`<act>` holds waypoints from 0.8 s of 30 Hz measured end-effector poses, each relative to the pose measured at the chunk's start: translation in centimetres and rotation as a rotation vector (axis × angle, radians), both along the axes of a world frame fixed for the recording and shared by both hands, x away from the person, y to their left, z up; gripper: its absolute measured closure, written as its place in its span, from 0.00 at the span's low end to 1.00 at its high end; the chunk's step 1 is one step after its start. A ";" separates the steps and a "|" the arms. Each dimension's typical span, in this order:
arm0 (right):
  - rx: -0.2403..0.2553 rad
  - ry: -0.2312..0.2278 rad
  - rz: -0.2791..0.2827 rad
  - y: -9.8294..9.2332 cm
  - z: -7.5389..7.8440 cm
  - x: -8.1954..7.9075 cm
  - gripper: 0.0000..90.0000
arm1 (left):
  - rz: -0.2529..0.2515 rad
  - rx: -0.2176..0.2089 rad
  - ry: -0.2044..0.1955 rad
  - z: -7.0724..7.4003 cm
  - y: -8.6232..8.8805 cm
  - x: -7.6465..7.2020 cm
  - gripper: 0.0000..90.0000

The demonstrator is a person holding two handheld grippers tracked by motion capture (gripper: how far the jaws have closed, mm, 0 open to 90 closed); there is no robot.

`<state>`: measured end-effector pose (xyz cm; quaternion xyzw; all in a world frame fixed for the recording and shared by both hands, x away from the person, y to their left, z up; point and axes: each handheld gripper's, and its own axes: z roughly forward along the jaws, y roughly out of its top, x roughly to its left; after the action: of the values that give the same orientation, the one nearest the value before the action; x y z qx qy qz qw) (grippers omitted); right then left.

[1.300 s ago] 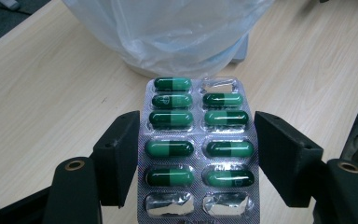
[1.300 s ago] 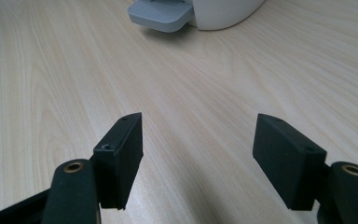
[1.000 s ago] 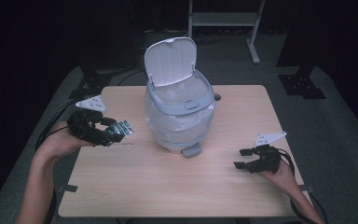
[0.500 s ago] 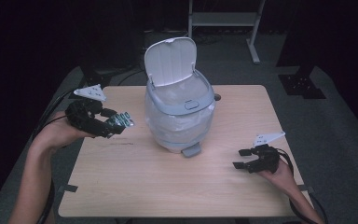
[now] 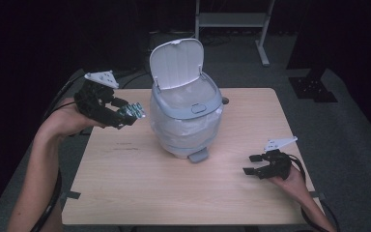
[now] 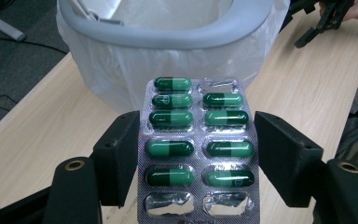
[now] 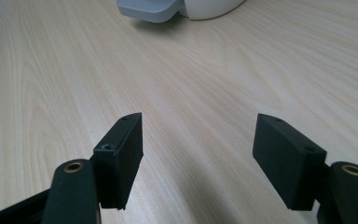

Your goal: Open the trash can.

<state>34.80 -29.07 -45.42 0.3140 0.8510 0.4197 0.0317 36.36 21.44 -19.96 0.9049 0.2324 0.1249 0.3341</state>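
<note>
A silver blister pack (image 6: 198, 149) of green capsules, with some pockets torn open, is clamped by its side edges between the jaws of my left gripper (image 6: 198, 140). My left gripper (image 5: 125, 115) hangs above the table's left side and holds the pack (image 5: 134, 111) just left of the white pedal bin (image 5: 186, 116). The bin's lid (image 5: 176, 63) stands up, and a clear liner shows below its grey rim (image 6: 177, 37). My right gripper (image 5: 253, 164) rests low at the table's front right. Its jaws stand wide with bare wood between them (image 7: 198, 140).
The bin's grey foot pedal (image 5: 198, 155) juts out toward the front of the wooden table (image 5: 140, 193) and appears close ahead of the right gripper as the pedal (image 7: 151, 9). Cables trail off the table's left side. A metal stand (image 5: 232, 19) is behind the table.
My left hand has risen with the blister pack, coming level with the bin's rim. The right gripper has stayed where it was.
</note>
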 end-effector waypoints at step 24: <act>-0.004 0.019 -0.026 -0.5 -0.4 0.0 0.36 | -0.031 -0.008 0.000 1.2 -1.6 2.5 0.37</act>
<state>34.85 -29.59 -45.84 0.3290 0.8478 0.4149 0.0299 38.87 19.82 -18.78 0.9070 0.2190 0.1187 0.3396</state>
